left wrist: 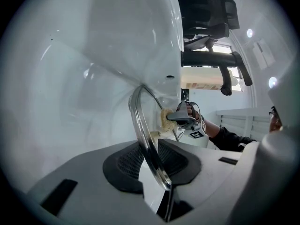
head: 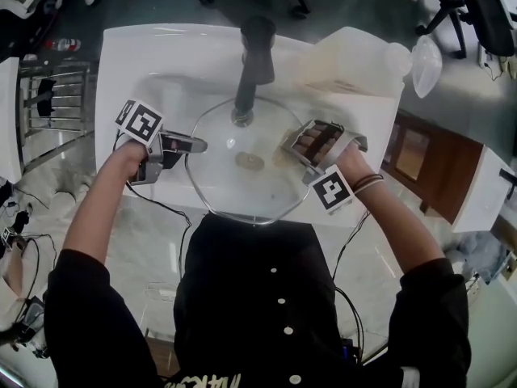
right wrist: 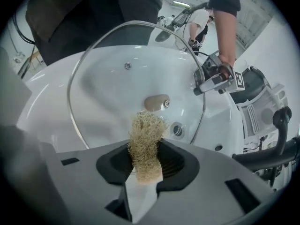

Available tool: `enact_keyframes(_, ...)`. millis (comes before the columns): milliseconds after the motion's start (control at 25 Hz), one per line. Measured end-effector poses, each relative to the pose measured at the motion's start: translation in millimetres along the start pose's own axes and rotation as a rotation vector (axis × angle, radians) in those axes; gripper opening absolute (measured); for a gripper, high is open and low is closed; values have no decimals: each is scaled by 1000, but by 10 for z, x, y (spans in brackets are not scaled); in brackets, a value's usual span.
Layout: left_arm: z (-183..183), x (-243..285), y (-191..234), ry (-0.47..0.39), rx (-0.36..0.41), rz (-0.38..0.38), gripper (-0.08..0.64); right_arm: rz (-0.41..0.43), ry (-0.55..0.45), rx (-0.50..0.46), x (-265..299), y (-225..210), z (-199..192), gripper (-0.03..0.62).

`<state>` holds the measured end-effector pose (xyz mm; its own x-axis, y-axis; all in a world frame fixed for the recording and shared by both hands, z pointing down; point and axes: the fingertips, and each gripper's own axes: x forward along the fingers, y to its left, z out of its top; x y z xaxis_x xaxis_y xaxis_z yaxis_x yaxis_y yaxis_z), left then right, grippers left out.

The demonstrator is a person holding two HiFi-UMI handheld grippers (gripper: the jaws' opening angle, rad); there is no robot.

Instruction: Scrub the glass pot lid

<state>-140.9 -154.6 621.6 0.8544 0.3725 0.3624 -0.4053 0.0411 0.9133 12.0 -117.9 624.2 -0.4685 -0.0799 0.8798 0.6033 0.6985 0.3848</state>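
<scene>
Scrubbing seems underway: left gripper [head: 195, 145] clamps the glass pot lid [head: 234, 186] by its rim, right gripper [head: 292, 142] pinches a fibrous scrubber [right wrist: 145, 144] (remaining grime unclear).

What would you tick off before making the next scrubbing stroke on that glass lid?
1. Left gripper clamped on the glass lid by its rim: ok.
2. Right gripper gripping the scrubber: ok.
3. Lid held over the sink: ok.
4. Lid clear of the faucet: cannot tell; the two overlap in the head view.
5. Scrubber touching the glass: cannot tell.
</scene>
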Motion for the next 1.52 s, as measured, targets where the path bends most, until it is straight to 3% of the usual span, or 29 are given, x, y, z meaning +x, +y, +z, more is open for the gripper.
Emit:
enact_keyframes(200, 5, 13, -12, -9, -9, -10, 112, 157, 43, -114, -147, 289, -161, 140)
enact_keyframes(520, -1, 18, -9, -10, -20, 6, 109, 186, 45, -193, -227, 368, -165, 140)
enact_keyframes(600, 2, 8, -7, -10, -18, 6, 110, 111, 36, -137, -235, 202, -127, 141)
enact_keyframes(760, 22, 14, -14, -16, -24, -9, 109, -122, -48, 116, -261, -377, 252, 141)
enact_keyframes(880, 6, 11, -16, -13, -29, -12, 109, -212, -116, 176, -148, -700, 711, 143)
enact_keyframes(1040, 16, -1, -10, -19, -41, -18, 107, -283, -136, 255, 65, -1008, 1035, 143)
enact_keyframes(1320, 29, -15, 0, -38, -71, -34, 103, -327, -89, 388, 336, -1162, 1146, 143)
enact_keyframes(1520, 35, -10, -13, -55, -93, -60, 100, -353, -63, 386, 392, -1209, 1157, 143)
